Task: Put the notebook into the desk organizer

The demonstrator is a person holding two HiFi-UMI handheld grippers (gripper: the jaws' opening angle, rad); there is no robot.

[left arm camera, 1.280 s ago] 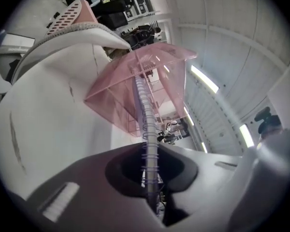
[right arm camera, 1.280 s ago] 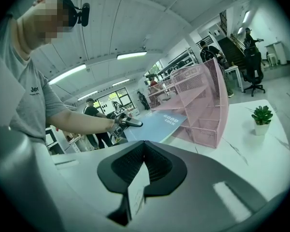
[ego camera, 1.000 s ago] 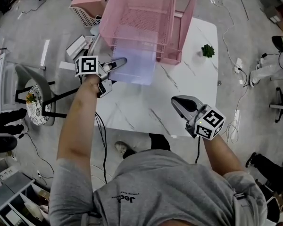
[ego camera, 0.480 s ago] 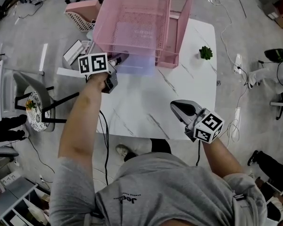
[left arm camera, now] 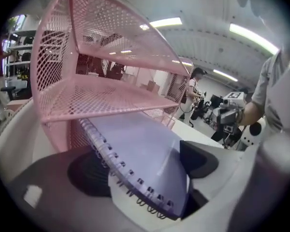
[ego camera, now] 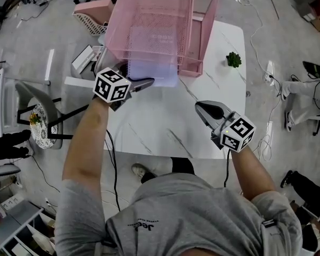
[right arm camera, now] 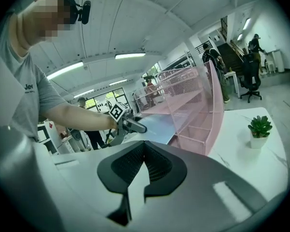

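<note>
The pink mesh desk organizer (ego camera: 160, 20) stands at the far side of the white table (ego camera: 165, 127). A lavender spiral notebook (ego camera: 152, 73) lies flat in its bottom shelf, the near end sticking out. My left gripper (ego camera: 146, 82) is at that end's left corner. In the left gripper view the notebook (left arm camera: 140, 149) runs from between the jaws under the organizer's (left arm camera: 96, 95) lower shelf. The left gripper's (left arm camera: 145, 166) jaws have just been opening and stand apart, clear of the cover. My right gripper (ego camera: 202, 108) hovers over the table's near right, shut on nothing.
A small potted plant (ego camera: 234, 58) sits on the table's far right. A chair (ego camera: 37, 111) and a pink basket (ego camera: 93, 12) stand on the floor to the left. Cables and other people are around the table.
The notebook has slid further into the bottom shelf. My left gripper rolled over and its jaws opened off the notebook. The right gripper drifted slightly.
</note>
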